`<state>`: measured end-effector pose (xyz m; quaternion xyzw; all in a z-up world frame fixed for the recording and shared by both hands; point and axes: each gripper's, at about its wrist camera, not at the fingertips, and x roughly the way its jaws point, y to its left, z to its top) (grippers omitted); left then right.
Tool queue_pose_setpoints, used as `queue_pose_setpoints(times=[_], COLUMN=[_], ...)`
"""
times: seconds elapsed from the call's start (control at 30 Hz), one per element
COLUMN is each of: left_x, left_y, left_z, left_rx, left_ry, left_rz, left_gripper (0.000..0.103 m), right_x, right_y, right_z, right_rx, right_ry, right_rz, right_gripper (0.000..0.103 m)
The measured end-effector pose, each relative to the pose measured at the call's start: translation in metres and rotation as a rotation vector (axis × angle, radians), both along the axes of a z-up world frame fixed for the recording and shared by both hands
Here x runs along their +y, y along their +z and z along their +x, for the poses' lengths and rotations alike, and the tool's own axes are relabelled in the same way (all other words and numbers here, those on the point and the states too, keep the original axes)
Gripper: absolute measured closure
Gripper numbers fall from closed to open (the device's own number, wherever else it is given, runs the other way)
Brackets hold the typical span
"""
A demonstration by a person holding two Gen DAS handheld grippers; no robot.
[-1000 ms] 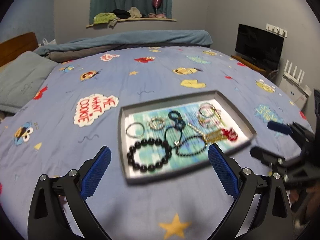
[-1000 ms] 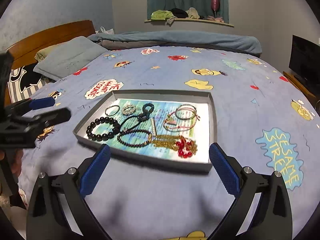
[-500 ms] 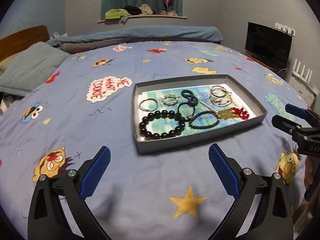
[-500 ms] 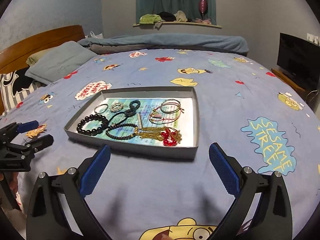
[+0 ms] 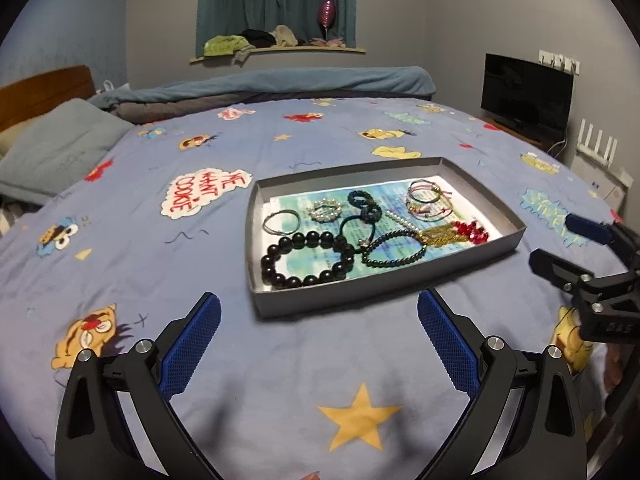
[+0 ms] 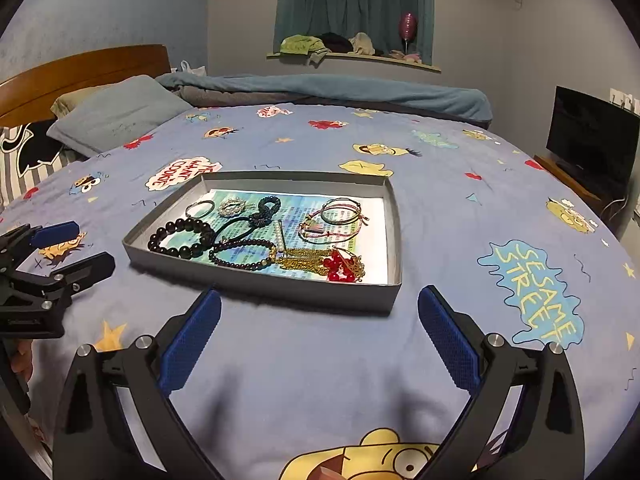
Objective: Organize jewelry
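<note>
Shallow grey rectangular cardboard tray (image 5: 452, 274) (image 6: 394, 232) sits on the bed with the blue cartoon-print cover (image 5: 280, 360) (image 6: 460, 200), lined with a teal printed paper sheet. Inside the tray: large black round-bead bracelet (image 5: 308, 254) (image 6: 182, 237) at the near-left corner, touching a thinner dark small-bead bracelet (image 5: 394, 250) (image 6: 244, 255) beside it. Thin silver bangle (image 5: 281, 221) (image 6: 199, 209) and a sparkly silver stone ring-bracelet (image 5: 325, 211) (image 6: 232, 206) lie toward the far-left side. Dark teal braided cord loop (image 5: 363, 205) (image 6: 266, 210) in the middle, short string of white pearls (image 5: 404, 221) (image 6: 281, 236) next to it. Pink and green thin string bracelets (image 5: 428, 200) (image 6: 336, 218) overlap on the far-right side. Gold chain piece with red beads (image 5: 456, 234) (image 6: 332, 264) near the right front edge. Left hand-held gripper (image 5: 318, 340) (image 6: 74, 246) hovers over the bed short of the tray, jaws wide apart, holding nothing. Right hand-held gripper (image 6: 320, 338) (image 5: 570, 242) likewise short of the tray, jaws wide, nothing between them. Each is seen from the side in the other's view, apart from the tray. Grey-blue pillow (image 5: 52, 148) (image 6: 116, 118) at the bed's far-left, black TV screen (image 5: 526, 94) (image 6: 592, 140) against the right wall.
</note>
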<state>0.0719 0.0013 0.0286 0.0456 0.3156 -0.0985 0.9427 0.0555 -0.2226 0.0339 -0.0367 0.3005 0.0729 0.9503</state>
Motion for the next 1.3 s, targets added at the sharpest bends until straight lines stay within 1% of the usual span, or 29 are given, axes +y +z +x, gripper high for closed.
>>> queue_pose_setpoints(times=[0.1, 0.23, 0.53, 1.3], left_x=[-0.002, -0.002, -0.004, -0.009], left_y=[-0.002, -0.002, 0.001, 0.003], left_z=[-0.001, -0.006, -0.013, -0.014], left_rx=[0.002, 0.015, 0.004, 0.008], left_ry=[0.003, 0.000, -0.001, -0.007], left_rz=[0.015, 0.008, 0.011, 0.012], left_gripper=[0.005, 0.005, 0.005, 0.005], right_x=[0.002, 0.002, 0.000, -0.006], right_y=[0.003, 0.005, 0.006, 0.005], right_z=[-0.006, -0.009, -0.014, -0.018], right_rx=[-0.021, -0.028, -0.039, -0.036], right_ry=[0.001, -0.005, -0.011, -0.022], right_rz=[0.000, 0.001, 0.005, 0.005], right_gripper=[0.006, 0.006, 0.006, 0.006])
